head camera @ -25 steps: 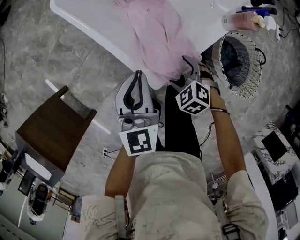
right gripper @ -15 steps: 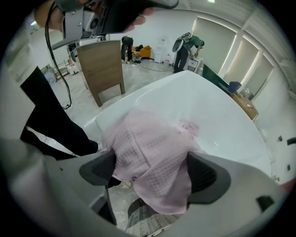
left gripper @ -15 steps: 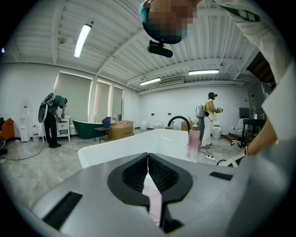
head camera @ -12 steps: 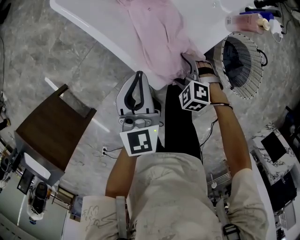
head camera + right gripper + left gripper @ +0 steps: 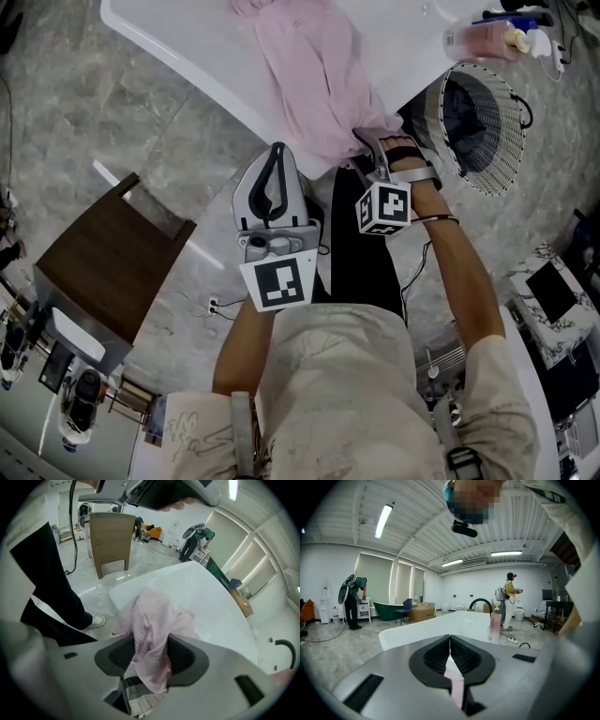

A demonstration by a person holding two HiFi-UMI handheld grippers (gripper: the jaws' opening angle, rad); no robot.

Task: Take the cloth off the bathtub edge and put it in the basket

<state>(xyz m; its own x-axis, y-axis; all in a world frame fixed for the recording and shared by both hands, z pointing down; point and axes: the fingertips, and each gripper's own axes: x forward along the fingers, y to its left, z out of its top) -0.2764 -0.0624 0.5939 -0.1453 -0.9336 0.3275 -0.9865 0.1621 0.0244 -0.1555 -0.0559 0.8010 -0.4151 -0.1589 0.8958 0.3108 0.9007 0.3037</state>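
Right gripper view: fingers (image 5: pixel 187 657), wide earlier, closing around cloth (image 5: pixel 152 630) at bathtub edge (image 5: pixel 123 587); left fingers (image 5: pixel 433 656) together.

Pink cloth (image 5: pixel 309 80) soft, crinkled; bathtub (image 5: pixel 187 47) glossy, smooth; basket (image 5: pixel 506 141) wire mesh.

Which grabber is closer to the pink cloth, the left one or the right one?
Right. The right gripper is closing its jaws with the cloth between them. The left gripper is shut, beside the cloth's lower end and apart from it.
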